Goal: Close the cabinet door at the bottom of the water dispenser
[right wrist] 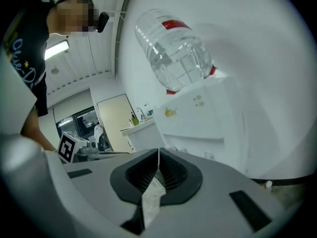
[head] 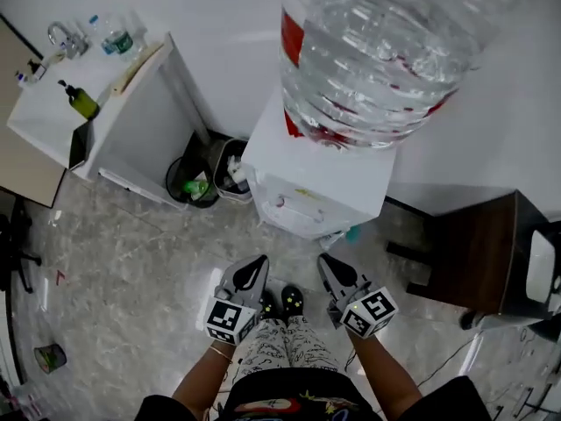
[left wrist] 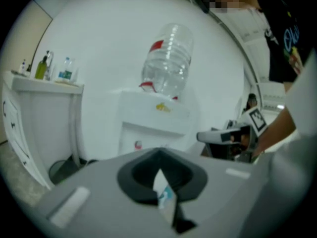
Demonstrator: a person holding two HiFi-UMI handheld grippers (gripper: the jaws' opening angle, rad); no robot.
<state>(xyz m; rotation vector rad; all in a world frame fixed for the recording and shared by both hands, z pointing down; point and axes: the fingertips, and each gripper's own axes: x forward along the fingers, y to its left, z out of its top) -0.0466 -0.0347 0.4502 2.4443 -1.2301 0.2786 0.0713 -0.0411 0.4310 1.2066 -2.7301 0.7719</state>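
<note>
The white water dispenser [head: 320, 178] stands straight ahead against the wall, with a big clear bottle [head: 386, 51] upside down on top. Its bottom cabinet door is hidden under the dispenser's own top in the head view and behind the jaws in both gripper views. My left gripper [head: 255, 273] and right gripper [head: 330, 267] hover side by side above the floor, a short way in front of the dispenser, both shut on nothing. The left gripper view shows its shut jaws [left wrist: 158, 167] below the dispenser's tap panel [left wrist: 153, 120]. In the right gripper view its own shut jaws [right wrist: 158, 158] point at the dispenser [right wrist: 208, 113].
A white counter cabinet [head: 114, 117] with bottles stands to the left. Two dark bins [head: 197, 178] sit between it and the dispenser. A dark wooden piece of furniture [head: 478, 253] stands to the right. The person's shoes [head: 292, 301] are between the grippers. A small can [head: 50, 356] lies far left.
</note>
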